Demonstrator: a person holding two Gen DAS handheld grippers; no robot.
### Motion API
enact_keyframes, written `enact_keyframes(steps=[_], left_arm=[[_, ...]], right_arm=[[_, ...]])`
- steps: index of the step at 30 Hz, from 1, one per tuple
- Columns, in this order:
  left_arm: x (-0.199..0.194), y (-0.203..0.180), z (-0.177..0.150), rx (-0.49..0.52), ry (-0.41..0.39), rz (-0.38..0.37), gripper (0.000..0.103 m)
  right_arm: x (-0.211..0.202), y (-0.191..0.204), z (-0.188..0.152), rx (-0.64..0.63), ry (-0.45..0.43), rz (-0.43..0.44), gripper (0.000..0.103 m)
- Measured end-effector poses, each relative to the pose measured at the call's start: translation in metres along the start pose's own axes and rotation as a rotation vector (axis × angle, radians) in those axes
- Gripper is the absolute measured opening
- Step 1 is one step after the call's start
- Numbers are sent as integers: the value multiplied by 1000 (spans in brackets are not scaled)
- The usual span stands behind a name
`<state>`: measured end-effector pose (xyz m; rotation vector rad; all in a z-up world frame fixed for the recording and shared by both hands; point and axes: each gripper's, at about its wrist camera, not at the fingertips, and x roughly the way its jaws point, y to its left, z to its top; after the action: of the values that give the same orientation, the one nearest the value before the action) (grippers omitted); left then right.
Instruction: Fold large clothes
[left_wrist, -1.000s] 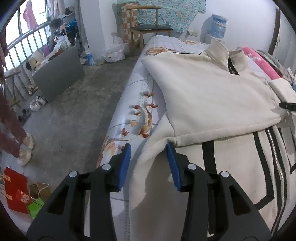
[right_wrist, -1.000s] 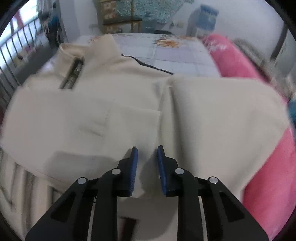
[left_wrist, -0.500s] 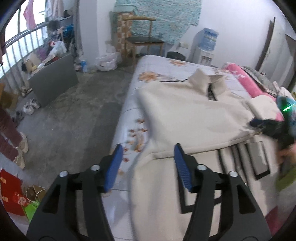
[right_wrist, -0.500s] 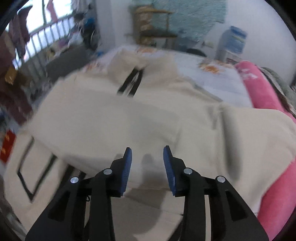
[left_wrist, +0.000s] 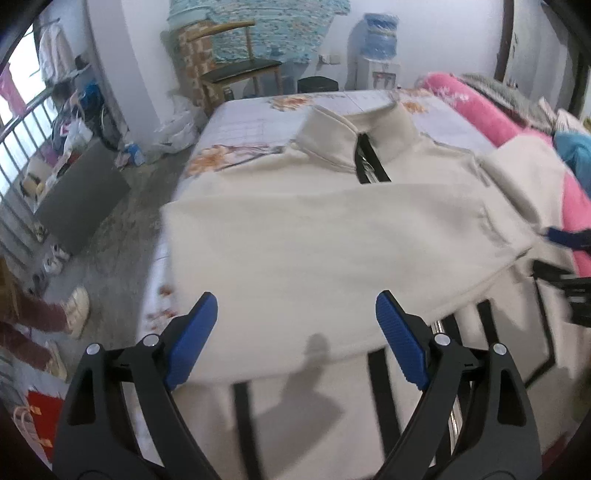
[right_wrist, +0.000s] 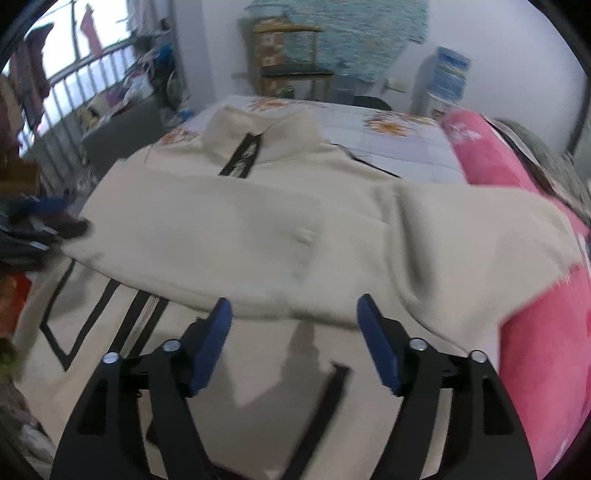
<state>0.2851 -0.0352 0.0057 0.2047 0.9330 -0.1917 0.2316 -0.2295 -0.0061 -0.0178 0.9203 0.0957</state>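
Observation:
A large cream zip jacket (left_wrist: 314, 236) with black stripes lies spread on the bed, collar at the far end. Both sleeves lie folded across its chest. My left gripper (left_wrist: 295, 332) is open and empty, held above the jacket's lower half near the folded sleeve's edge. My right gripper (right_wrist: 293, 325) is open and empty too, above the same jacket (right_wrist: 258, 229) from the right side. The right gripper's blue tip shows at the right edge of the left wrist view (left_wrist: 569, 240).
A pink quilt (right_wrist: 535, 314) lies along the bed's right side. The flowered bed sheet (left_wrist: 258, 125) shows beyond the collar. A wooden chair (left_wrist: 236, 74) and a water dispenser (left_wrist: 380, 51) stand at the far wall. A concrete floor with shoes and a railing is to the left.
Both grippers opened wider and pulled back and up from the jacket. The left gripper swung from the bed's left edge to over the middle.

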Motion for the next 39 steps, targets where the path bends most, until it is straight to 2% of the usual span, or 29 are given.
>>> enact_keyframes(steps=[5,8,12,19,23,32,35,39], left_arm=[[30,-20,-9,-5,-5,7,84],[43,-23,-16,-19,6,19,84],[46,-19,-22,-52,-7,9,87],[49,-12,-26,-96,-16,-11,90],[49,-11,-27,-102,-17,-15,91],[49,-11,-28,-103,-17,-14,92],[49,-11,-28,-103,-18,-14,92],[49,-11,-28,-103,-18,-14,92]], right_arm=[[-30,-50,-16,114,-12,-20,72],[-45,-93,-27,205,-23,-54,71],[-54,-167,-35,404,-58,-61,71],[-46,-291,-44,789,-161,3,71],[-30,-326,-43,889,-184,5,71],[9,-397,-49,1154,-260,32,52],[17,-413,-43,1194,-291,30,51],[31,-432,-31,1235,-290,-12,48]])
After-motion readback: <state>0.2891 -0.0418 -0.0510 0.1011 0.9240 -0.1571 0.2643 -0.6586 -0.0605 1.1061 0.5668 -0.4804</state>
